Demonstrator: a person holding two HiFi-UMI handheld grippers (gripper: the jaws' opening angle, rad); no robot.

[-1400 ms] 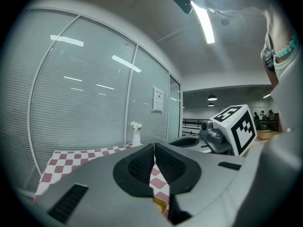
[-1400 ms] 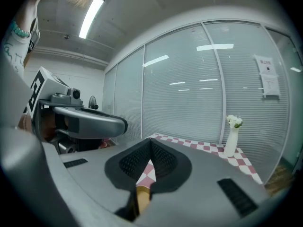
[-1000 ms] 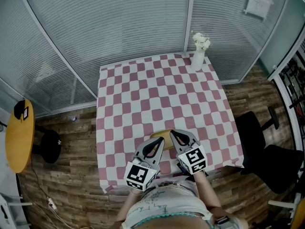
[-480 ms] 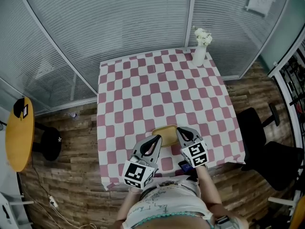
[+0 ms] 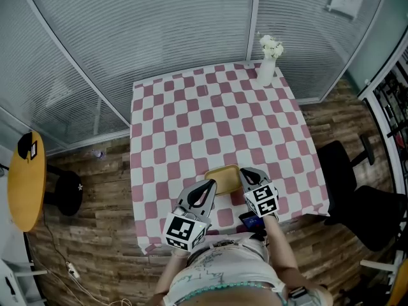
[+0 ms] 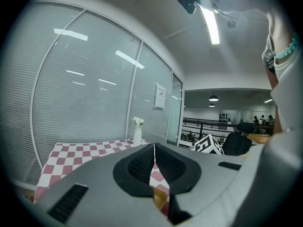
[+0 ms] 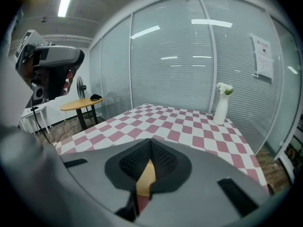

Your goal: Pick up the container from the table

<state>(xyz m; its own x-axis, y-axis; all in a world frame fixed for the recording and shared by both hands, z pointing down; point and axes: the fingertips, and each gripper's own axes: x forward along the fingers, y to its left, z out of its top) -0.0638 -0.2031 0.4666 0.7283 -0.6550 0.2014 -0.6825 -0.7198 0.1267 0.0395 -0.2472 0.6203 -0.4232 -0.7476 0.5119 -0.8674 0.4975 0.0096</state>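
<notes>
A shallow yellow container (image 5: 222,177) lies on the pink-and-white checked table (image 5: 210,120) near its front edge. My left gripper (image 5: 211,183) sits just left of it, jaw tips together with nothing between them. My right gripper (image 5: 245,171) is at the container's right end, also shut and empty. In the left gripper view the jaws (image 6: 154,146) meet at the tip, and a sliver of the container (image 6: 161,200) shows below them. Through the lower gap of the shut jaws in the right gripper view (image 7: 151,141), part of the container (image 7: 146,178) shows.
A white vase of flowers (image 5: 266,69) stands at the table's far right corner. A small dark device (image 5: 250,220) lies at the front edge by my right gripper. A black chair (image 5: 350,190) stands to the right, a round yellow table (image 5: 25,177) to the left. Glass walls with blinds close off the back.
The right gripper has shifted a little to the right, so more of the yellow container shows between the two grippers. The left gripper has hardly moved.
</notes>
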